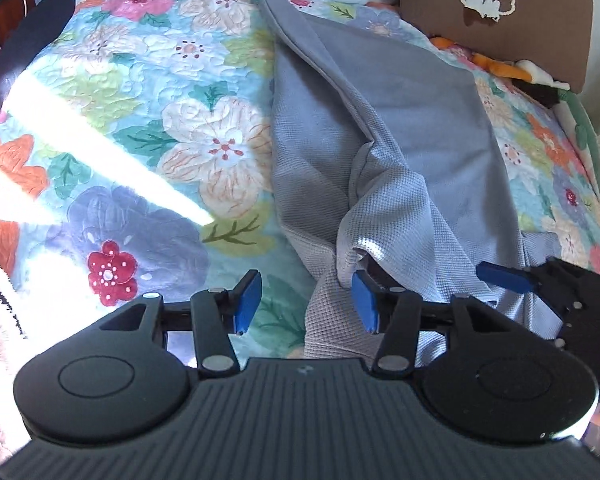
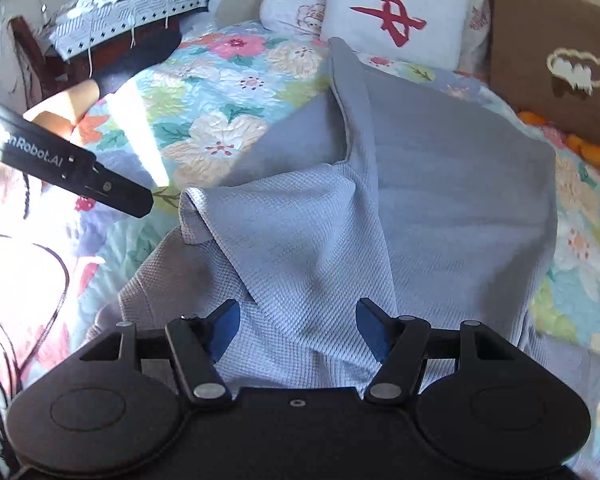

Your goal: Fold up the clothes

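Note:
A grey-blue waffle-knit garment (image 1: pixel 380 168) lies on the flowered quilt (image 1: pixel 148 112), with one long flap folded over its middle and bunched up near me. My left gripper (image 1: pixel 306 304) is open at the garment's left edge. A raised fold of cloth (image 1: pixel 354 252) rests against its right fingertip, and only quilt and a little cloth lie between the pads. My right gripper (image 2: pixel 299 328) is open just above the near part of the garment (image 2: pixel 440 200), holding nothing. It shows in the left wrist view as the right gripper (image 1: pixel 548 292). The left gripper's body (image 2: pixel 80 172) sits beside the lifted cloth corner (image 2: pixel 190 204).
A white pillow with a red character (image 2: pixel 396 20) and a brown cushion (image 2: pixel 560 64) stand at the head of the bed. A person's leg in a dark sock (image 1: pixel 32 40) rests on the quilt's left edge. A nightstand with a patterned cloth (image 2: pixel 128 12) is far left. Sunlight streaks the quilt.

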`<action>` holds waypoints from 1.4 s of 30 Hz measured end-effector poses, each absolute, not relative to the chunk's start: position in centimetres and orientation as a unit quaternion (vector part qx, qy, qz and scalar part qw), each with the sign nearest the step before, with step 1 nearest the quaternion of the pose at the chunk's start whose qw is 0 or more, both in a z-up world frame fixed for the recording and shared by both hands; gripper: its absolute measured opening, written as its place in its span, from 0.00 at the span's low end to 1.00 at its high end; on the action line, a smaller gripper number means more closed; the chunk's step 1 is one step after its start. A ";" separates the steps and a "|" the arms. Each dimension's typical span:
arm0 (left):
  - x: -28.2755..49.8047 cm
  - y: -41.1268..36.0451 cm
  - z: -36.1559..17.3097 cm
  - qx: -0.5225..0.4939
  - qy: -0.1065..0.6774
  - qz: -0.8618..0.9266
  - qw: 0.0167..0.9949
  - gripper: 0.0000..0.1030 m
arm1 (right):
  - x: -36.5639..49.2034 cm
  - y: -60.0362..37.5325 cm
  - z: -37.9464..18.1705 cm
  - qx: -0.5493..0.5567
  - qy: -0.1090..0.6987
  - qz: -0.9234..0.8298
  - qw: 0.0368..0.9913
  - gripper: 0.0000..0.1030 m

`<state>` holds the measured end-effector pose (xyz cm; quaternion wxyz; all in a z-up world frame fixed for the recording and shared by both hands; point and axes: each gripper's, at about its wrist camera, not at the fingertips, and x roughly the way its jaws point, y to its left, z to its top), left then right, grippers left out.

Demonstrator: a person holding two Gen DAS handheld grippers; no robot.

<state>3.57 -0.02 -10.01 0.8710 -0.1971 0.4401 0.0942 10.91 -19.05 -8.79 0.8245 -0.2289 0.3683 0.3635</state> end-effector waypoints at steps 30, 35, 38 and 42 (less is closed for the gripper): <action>3.5 -2.6 -16.3 -0.189 0.481 0.055 0.854 0.87 | 15.6 -27.7 -8.9 -0.041 0.466 0.251 0.847 0.23; 2.9 -3.8 -16.1 -0.152 0.483 0.068 0.860 0.17 | 14.6 -25.4 -9.9 -0.047 0.486 0.298 0.820 0.41; 2.2 -4.2 -14.5 -0.143 0.492 0.070 0.856 0.06 | 14.1 -25.1 -9.7 -0.044 0.490 0.311 0.813 0.41; 0.6 -4.2 -11.9 -0.162 0.496 0.068 0.850 0.06 | 13.8 -25.4 -9.3 -0.040 0.488 0.316 0.812 0.42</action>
